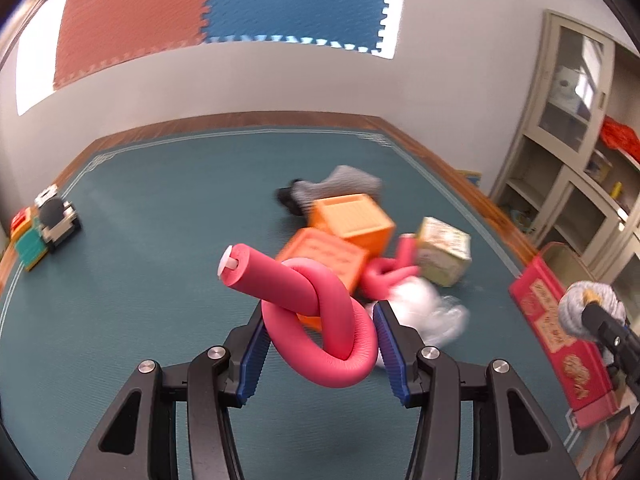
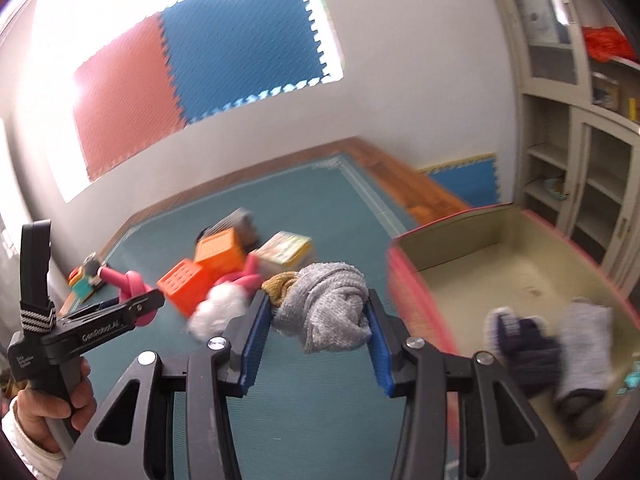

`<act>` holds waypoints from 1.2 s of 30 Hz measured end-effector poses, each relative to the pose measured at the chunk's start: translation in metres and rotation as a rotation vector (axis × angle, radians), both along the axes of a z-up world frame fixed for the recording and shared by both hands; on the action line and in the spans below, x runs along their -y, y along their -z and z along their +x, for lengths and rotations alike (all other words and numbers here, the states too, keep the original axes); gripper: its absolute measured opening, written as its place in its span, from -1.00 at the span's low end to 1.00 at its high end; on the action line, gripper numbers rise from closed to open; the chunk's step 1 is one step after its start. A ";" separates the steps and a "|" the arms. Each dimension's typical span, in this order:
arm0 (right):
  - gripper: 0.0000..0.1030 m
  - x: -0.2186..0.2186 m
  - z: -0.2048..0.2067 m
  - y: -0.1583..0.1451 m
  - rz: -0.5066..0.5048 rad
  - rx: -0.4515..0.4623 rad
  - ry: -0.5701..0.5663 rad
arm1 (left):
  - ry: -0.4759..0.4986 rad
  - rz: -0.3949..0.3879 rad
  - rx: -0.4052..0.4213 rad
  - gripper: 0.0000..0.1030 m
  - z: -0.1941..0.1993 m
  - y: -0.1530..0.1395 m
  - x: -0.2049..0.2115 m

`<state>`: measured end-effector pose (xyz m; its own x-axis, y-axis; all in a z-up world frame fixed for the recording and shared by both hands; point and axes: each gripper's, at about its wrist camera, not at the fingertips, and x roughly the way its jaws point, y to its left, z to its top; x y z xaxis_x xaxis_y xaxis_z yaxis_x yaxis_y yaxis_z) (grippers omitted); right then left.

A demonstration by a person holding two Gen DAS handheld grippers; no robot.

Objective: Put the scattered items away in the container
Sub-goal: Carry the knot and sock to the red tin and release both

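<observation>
My left gripper [image 1: 320,320] is shut on a knotted pink foam tube [image 1: 320,312] and holds it above the teal mat; it shows too in the right wrist view [image 2: 134,284]. My right gripper [image 2: 316,312] is shut on a balled grey sock [image 2: 328,308] with a mustard cuff, held just left of the red-walled container [image 2: 412,280]. The container also shows at the right of the left wrist view [image 1: 560,336]. On the mat lie two orange crates [image 1: 352,220], a second pink tube [image 1: 392,268], a patterned box [image 1: 442,256], a white wad [image 1: 420,304] and a grey sock [image 1: 340,184].
Inside the container lie a dark glove [image 2: 528,352] and a grey sock [image 2: 584,348]. A small toy block set [image 1: 44,228] sits at the mat's far left. A cream shelf cabinet [image 2: 580,120] stands behind the container. A wooden floor strip [image 1: 440,160] borders the mat.
</observation>
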<state>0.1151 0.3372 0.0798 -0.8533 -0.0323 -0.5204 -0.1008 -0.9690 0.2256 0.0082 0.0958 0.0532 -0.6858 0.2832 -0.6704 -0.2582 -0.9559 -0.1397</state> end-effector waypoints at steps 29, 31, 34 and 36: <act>-0.05 -0.130 0.080 0.010 0.002 -0.019 0.276 | 0.509 -0.026 -0.042 0.02 0.046 -0.038 -0.245; -0.04 -0.131 0.080 0.012 -0.002 -0.017 0.274 | 0.520 -0.029 -0.036 0.02 0.046 -0.037 -0.252; 0.00 -0.133 0.080 0.014 -0.015 -0.015 0.275 | 0.530 -0.032 -0.025 0.04 0.045 -0.035 -0.258; 0.05 -0.134 0.081 0.014 -0.027 -0.016 0.280 | 0.538 -0.033 -0.014 0.15 0.045 -0.033 -0.262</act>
